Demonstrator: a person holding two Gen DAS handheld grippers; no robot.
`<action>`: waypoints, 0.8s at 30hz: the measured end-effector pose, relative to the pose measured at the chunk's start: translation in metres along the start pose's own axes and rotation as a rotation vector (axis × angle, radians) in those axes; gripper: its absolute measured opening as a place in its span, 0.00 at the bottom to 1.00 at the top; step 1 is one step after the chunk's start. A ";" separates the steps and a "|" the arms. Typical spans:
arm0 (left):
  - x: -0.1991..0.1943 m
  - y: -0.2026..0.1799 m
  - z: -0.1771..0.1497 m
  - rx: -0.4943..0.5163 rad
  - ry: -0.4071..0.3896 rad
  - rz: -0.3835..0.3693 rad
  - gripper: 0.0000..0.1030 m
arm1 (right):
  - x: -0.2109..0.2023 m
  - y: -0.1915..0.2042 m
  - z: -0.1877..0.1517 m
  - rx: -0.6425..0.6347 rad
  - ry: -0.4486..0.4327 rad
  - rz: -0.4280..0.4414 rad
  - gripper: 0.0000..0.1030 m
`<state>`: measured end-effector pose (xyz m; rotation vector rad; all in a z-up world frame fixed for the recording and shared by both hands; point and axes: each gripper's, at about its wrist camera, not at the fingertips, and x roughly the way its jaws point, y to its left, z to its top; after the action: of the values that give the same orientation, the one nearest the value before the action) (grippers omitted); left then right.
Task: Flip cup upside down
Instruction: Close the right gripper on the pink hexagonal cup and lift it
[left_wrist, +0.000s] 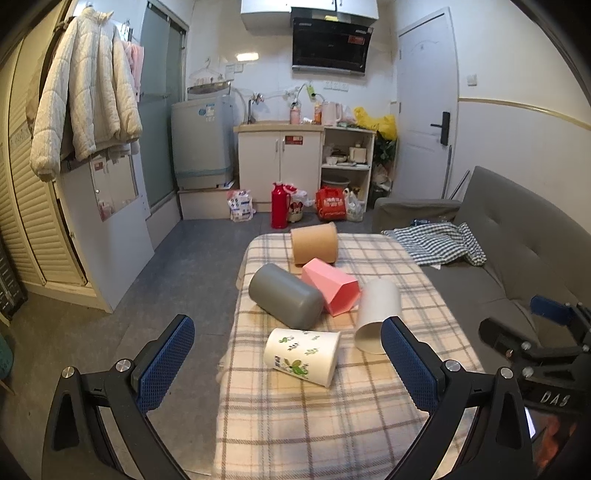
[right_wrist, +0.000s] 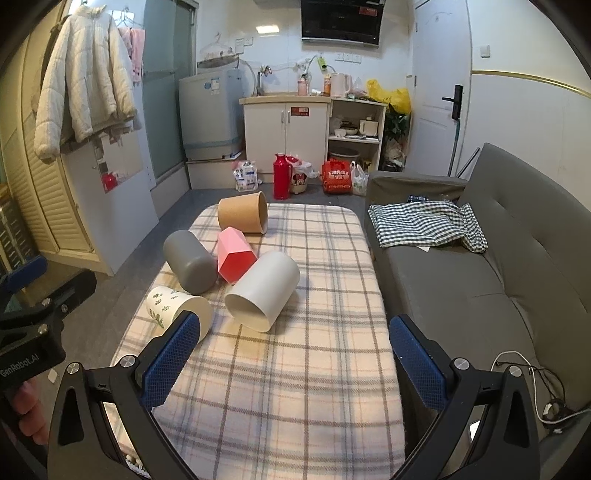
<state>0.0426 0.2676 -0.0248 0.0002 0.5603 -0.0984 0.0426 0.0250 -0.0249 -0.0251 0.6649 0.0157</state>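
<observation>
Approach stage, before any grasp; nothing yet turned mouth-down.

Plaid-covered counter (right_wrist: 314, 369): one, carrying five cups, all lying on their sides.

Left gripper (left_wrist: 288, 363) and right gripper (right_wrist: 291, 363): two, both spread wide, holding nothing, hovering at the near end of the counter.

Kraft-brown cup (right_wrist: 242, 213): one, at the far end. Grey cup (right_wrist: 190, 262): one, at the left, touching the pink faceted cup (right_wrist: 233, 254): one, in the middle. Plain white cup (right_wrist: 263, 291): one, mouth toward the camera, nearest the right gripper. Leaf-printed white cup (left_wrist: 302, 356): one, nearest, framed between the left gripper's fingers.

Likely next: closing on a near cup's wall, lifting, rotating until the mouth faces down, setting on the cloth.
</observation>
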 end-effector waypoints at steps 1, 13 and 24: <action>0.007 0.003 0.002 -0.007 0.017 0.009 1.00 | 0.005 0.001 0.004 -0.005 0.005 0.004 1.00; 0.073 0.039 0.023 -0.063 0.098 0.103 1.00 | 0.123 0.050 0.101 -0.218 0.157 0.219 1.00; 0.139 0.057 0.022 -0.070 0.213 0.154 1.00 | 0.259 0.069 0.108 -0.210 0.425 0.329 0.82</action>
<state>0.1771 0.3108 -0.0817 -0.0146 0.7738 0.0719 0.3111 0.0985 -0.1012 -0.1237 1.0848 0.4061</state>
